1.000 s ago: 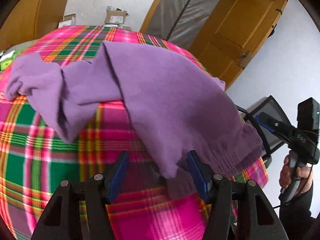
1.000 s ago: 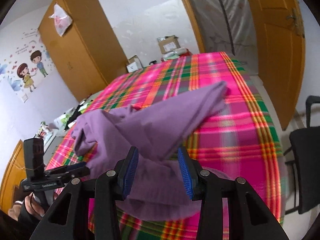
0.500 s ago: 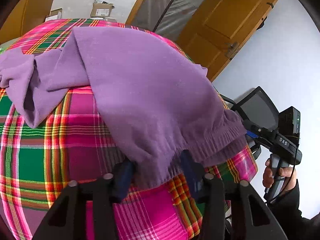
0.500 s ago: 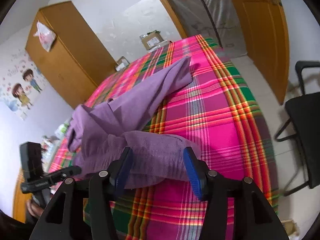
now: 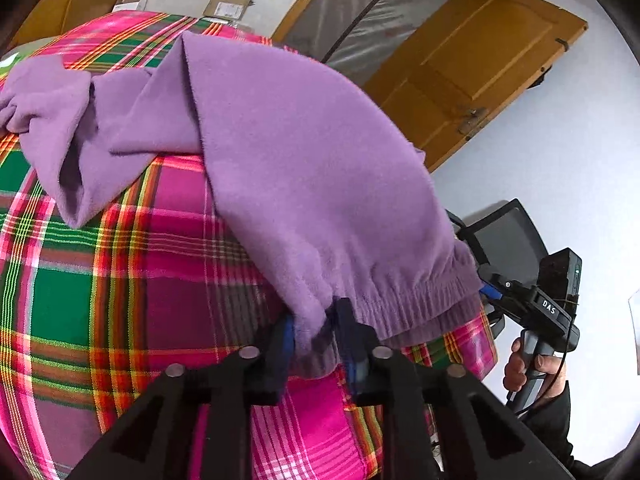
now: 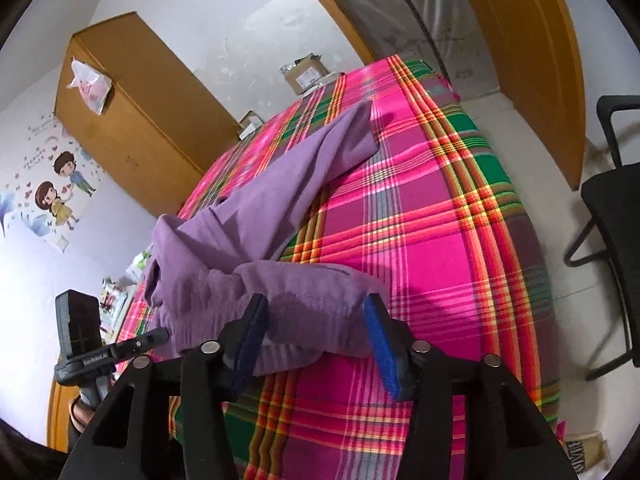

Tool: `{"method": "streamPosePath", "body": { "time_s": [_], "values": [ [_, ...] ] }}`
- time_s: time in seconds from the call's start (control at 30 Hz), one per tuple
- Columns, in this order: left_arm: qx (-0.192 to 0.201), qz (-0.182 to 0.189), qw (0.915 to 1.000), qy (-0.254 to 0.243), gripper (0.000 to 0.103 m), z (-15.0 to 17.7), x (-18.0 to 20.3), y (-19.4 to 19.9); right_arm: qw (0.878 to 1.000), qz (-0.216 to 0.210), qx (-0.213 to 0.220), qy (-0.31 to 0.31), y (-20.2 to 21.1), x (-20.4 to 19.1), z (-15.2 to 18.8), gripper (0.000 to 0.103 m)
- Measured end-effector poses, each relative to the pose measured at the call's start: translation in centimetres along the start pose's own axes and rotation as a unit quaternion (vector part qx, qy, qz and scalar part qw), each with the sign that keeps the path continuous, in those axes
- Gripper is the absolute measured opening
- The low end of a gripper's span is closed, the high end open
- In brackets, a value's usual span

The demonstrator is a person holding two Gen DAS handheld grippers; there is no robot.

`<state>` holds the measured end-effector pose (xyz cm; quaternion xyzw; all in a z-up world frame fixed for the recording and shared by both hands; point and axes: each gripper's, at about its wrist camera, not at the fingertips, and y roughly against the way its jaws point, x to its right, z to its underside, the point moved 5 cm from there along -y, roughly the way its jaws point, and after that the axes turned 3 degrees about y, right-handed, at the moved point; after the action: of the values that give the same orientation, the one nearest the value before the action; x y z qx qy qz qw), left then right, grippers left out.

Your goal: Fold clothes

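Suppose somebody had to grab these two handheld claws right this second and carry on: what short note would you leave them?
Left gripper: jaws have just been closing and now pinch a corner of the ribbed waistband of the purple fleece trousers.
Right gripper: jaws wide, straddling the other end of that waistband, fabric between them but not pinched.
Where things are: trousers lie rumpled on the pink-and-green plaid bedspread, legs trailing towards the far end, waistband at the near edge.
Done: one waistband corner caught.
Left: close the right gripper on its corner, probably lift and straighten the trousers, then fold. No fold made yet.
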<state>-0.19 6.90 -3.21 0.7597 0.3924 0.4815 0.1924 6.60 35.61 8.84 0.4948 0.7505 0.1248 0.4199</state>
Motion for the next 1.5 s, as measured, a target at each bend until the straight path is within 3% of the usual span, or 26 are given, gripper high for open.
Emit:
{"method": "streamPosePath", "body": {
  "time_s": [0.23, 0.3, 0.37, 0.47, 0.67, 0.97, 1.23, 1.43, 1.47, 1.5],
  "values": [
    [-0.003, -0.025, 0.9992, -0.030, 0.028, -0.3, 0.7, -1.0, 1.000, -0.009, -0.015, -0.003, -1.7, 0.5, -0.1, 0.055],
    [0.001, -0.047, 0.9978, -0.047, 0.019, -0.4, 0.9, -0.7, 1.000, -0.008, -0.019, 0.006, -1.6, 0.4, -0.1, 0.049],
    [0.009, -0.073, 0.9951, -0.066, 0.016, -0.2, 1.3, -0.3, 1.000, -0.011, -0.022, 0.006, -1.6, 0.2, 0.0, 0.028],
    [0.026, -0.112, 0.9886, -0.097, 0.014, 0.0, 1.9, 0.5, 0.999, -0.017, -0.030, 0.017, -1.6, -0.7, 0.5, 0.020],
    [0.058, -0.153, 0.9789, -0.122, 0.012, 0.0, 2.4, 2.9, 0.997, -0.034, -0.040, 0.048, -1.3, -3.3, 1.4, 0.018],
    [0.095, -0.181, 0.9740, -0.097, 0.012, -0.2, 1.3, 5.9, 0.992, -0.074, -0.048, 0.093, -1.7, -8.5, 2.1, 0.017],
    [0.133, -0.216, 0.9652, -0.063, 0.012, -1.2, -1.4, 9.5, 0.978, -0.138, -0.071, 0.141, -4.0, -14.7, 3.0, 0.017],
    [0.187, -0.258, 0.9477, -0.014, 0.012, -2.8, -5.9, 15.3, 0.955, -0.202, -0.099, 0.194, -6.7, -21.6, 3.9, 0.017],
    [0.198, -0.264, 0.9440, -0.004, 0.010, -3.1, -6.7, 16.4, 0.949, -0.214, -0.105, 0.204, -7.0, -23.0, 4.3, 0.016],
    [0.206, -0.275, 0.9389, 0.004, 0.002, -3.3, -7.5, 17.4, 0.943, -0.227, -0.111, 0.215, -7.2, -24.3, 4.7, 0.017]
  ]
}}
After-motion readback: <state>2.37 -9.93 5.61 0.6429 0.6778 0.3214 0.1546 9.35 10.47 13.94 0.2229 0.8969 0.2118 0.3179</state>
